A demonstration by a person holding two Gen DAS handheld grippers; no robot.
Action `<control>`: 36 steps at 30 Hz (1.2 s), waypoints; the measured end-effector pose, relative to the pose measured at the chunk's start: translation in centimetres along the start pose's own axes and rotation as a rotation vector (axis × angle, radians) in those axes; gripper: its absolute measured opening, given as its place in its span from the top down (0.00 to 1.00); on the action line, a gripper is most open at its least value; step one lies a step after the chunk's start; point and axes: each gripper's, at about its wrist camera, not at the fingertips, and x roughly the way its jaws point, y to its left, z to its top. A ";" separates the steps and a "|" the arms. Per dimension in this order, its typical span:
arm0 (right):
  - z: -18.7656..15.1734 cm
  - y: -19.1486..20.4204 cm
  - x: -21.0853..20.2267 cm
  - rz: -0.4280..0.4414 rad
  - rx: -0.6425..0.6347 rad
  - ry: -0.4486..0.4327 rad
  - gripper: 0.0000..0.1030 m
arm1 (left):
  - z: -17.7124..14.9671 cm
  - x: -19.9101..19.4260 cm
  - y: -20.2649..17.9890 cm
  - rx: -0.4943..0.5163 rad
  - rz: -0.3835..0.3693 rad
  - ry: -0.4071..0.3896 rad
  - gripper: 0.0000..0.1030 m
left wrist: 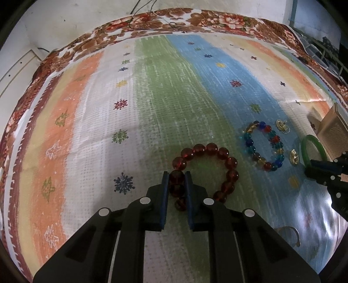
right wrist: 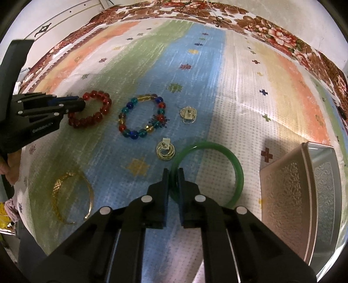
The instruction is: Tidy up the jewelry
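My left gripper (left wrist: 176, 174) is shut on the red bead bracelet (left wrist: 226, 160), which lies on the striped cloth; the right wrist view shows the same gripper (right wrist: 81, 104) and bracelet (right wrist: 102, 96). My right gripper (right wrist: 173, 170) is shut on the green bangle (right wrist: 236, 165), also seen in the left wrist view (left wrist: 304, 148). A multicoloured bead bracelet (right wrist: 130, 132) lies between them. Two gold earrings (right wrist: 188, 113) (right wrist: 165, 151) lie near it. A gold bangle (right wrist: 65, 196) lies at the near left.
An open metal box (right wrist: 289, 196) with a textured wall stands at the right, and shows at the right edge of the left wrist view (left wrist: 332, 128). The striped cloth (right wrist: 239, 87) covers a floral-edged surface. Cables lie at the far edge (left wrist: 152, 19).
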 end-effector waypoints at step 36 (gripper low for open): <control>-1.9 -3.3 -10.4 -0.031 0.063 -0.126 0.91 | 1.8 -9.1 -6.6 0.091 -0.009 -0.104 0.87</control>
